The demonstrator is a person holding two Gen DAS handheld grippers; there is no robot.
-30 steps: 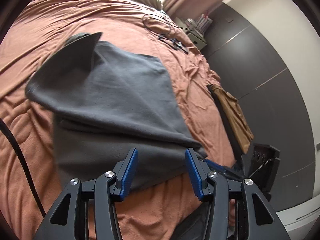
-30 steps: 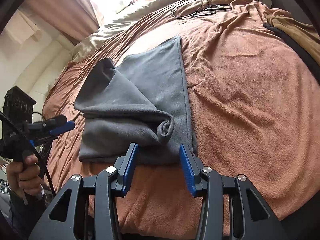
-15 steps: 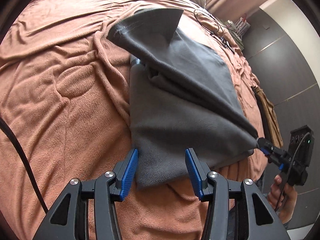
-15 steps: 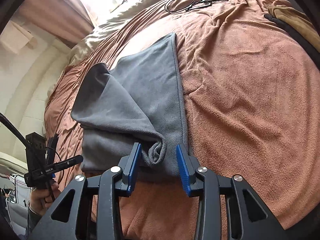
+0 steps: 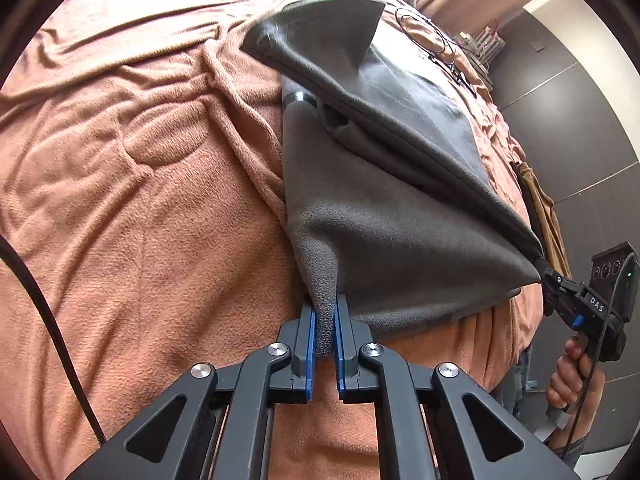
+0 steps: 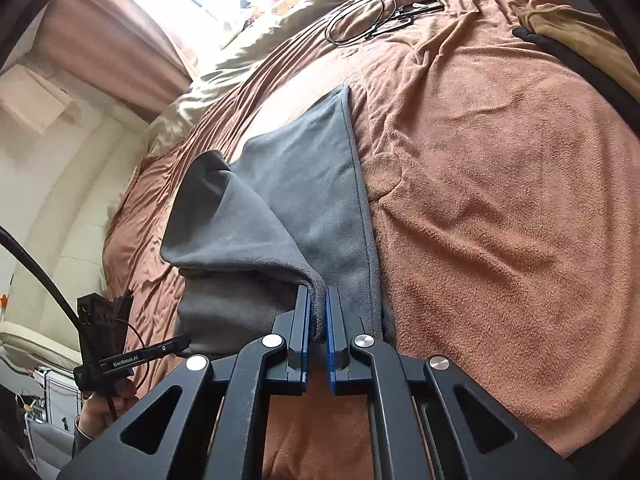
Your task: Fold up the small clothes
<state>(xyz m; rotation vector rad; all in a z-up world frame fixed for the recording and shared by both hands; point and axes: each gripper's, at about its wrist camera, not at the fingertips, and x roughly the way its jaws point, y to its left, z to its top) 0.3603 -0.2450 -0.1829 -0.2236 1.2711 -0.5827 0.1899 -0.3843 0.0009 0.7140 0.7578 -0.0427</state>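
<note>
A grey fleece garment [image 5: 392, 216] lies partly folded on a rust-brown bedspread [image 5: 140, 200]. My left gripper [image 5: 324, 316] is shut on the garment's near left corner, which bunches between the blue pads. My right gripper [image 6: 318, 300] is shut on the near corner of the folded-over upper layer of the garment [image 6: 280, 208]. In the left wrist view the right gripper [image 5: 548, 276] shows at the garment's right corner. In the right wrist view the left gripper [image 6: 180, 342] shows at the lower left, held by a hand.
A coiled black cable [image 6: 360, 16] lies on the bedspread [image 6: 500, 200] at the far end near beige pillows [image 6: 256, 48]. A tan garment [image 6: 584, 36] lies along the right edge. Dark wall panels [image 5: 580, 120] stand beside the bed.
Both grippers have closed: the left one onto the garment's near left corner, the right one onto the corner of the folded layer. Both moved in closer to the cloth.
</note>
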